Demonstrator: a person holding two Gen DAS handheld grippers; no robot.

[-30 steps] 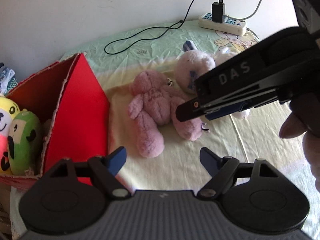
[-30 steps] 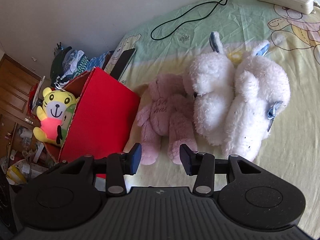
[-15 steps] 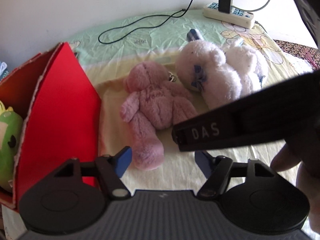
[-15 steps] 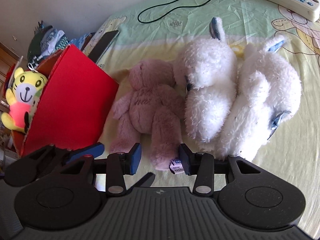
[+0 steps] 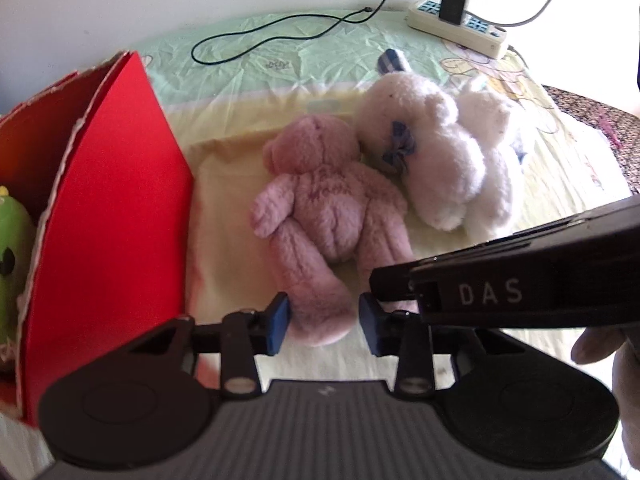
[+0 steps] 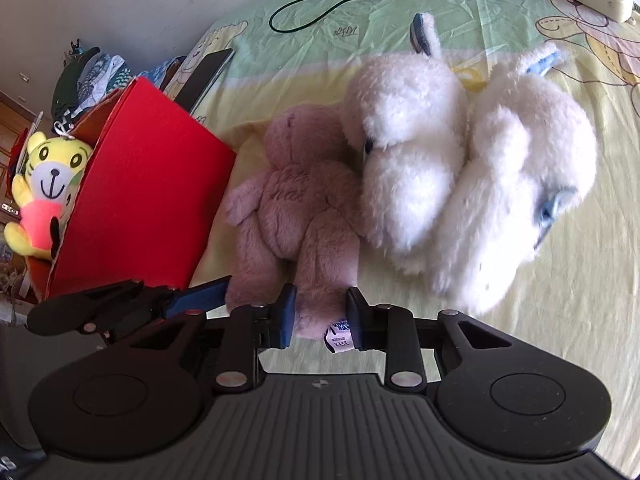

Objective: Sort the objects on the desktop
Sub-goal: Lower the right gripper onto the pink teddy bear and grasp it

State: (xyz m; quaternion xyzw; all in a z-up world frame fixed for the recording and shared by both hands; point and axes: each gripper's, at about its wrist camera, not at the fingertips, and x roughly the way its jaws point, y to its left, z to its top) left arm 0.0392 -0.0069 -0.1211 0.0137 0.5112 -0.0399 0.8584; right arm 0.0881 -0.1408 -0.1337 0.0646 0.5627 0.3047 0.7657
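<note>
A pink plush bear point(image 5: 324, 216) lies face down on the yellow-green cloth, beside two white plush toys point(image 5: 436, 160). My left gripper point(image 5: 323, 322) has its blue pads on either side of the bear's left leg, closed around it. My right gripper point(image 6: 320, 314) has its pads around the bear's other leg point(image 6: 320, 280), near a white label point(image 6: 339, 334). The right gripper's body point(image 5: 520, 280) crosses the left wrist view. A red box point(image 5: 108, 208) stands to the left and holds a yellow tiger plush point(image 6: 44, 184) and a green plush point(image 5: 12, 248).
A white power strip point(image 5: 456, 28) with a black charger and a looping black cable point(image 5: 272, 32) lie at the back of the cloth. A dark tablet point(image 6: 206, 76) and folded clothes point(image 6: 92, 76) sit behind the red box. The wall is close behind.
Both grippers moved forward and down onto the pink bear's legs. The left jaws narrowed from wide open onto one leg; the right jaws now straddle the other leg.
</note>
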